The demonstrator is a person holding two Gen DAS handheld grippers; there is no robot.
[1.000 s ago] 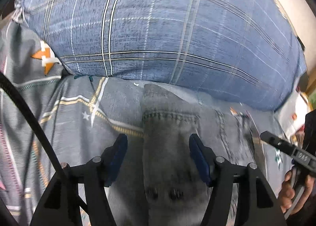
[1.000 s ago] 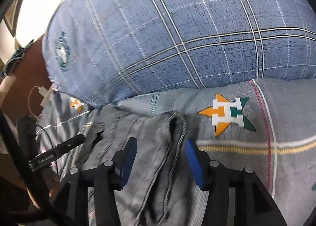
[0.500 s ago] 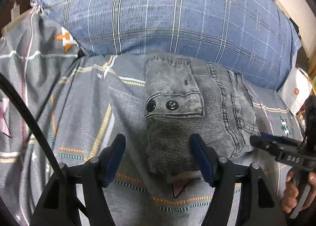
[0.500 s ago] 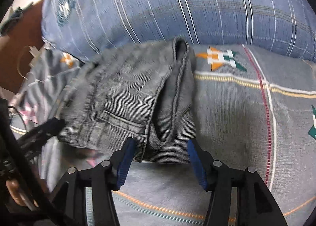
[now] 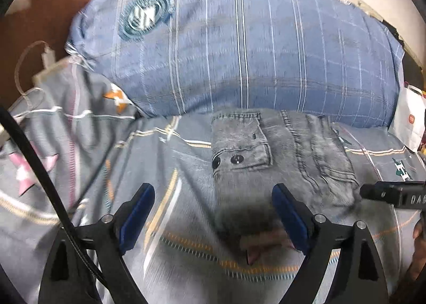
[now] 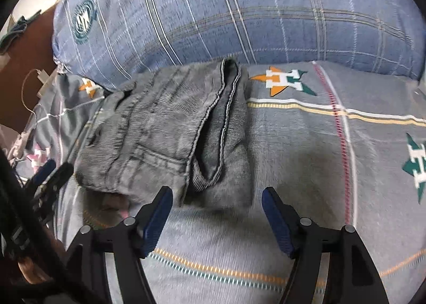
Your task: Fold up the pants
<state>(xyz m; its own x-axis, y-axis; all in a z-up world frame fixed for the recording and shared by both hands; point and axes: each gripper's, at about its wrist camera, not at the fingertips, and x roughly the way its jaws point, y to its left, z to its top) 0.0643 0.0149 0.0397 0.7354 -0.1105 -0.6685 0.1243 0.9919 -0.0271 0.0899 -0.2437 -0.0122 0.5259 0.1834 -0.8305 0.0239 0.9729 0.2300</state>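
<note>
Pants (image 5: 277, 155): grey, folded compact on bedspread (image 6: 306, 144); both tools spread, empty.

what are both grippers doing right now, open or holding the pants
Left gripper: open, holding nothing; folded pants lie ahead of it.
Right gripper: open, holding nothing.

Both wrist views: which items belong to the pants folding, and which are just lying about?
Job:
folded grey pants
left claw, open
right claw, open

Lying about:
blue plaid pillow
white paper bag
white cable
</note>
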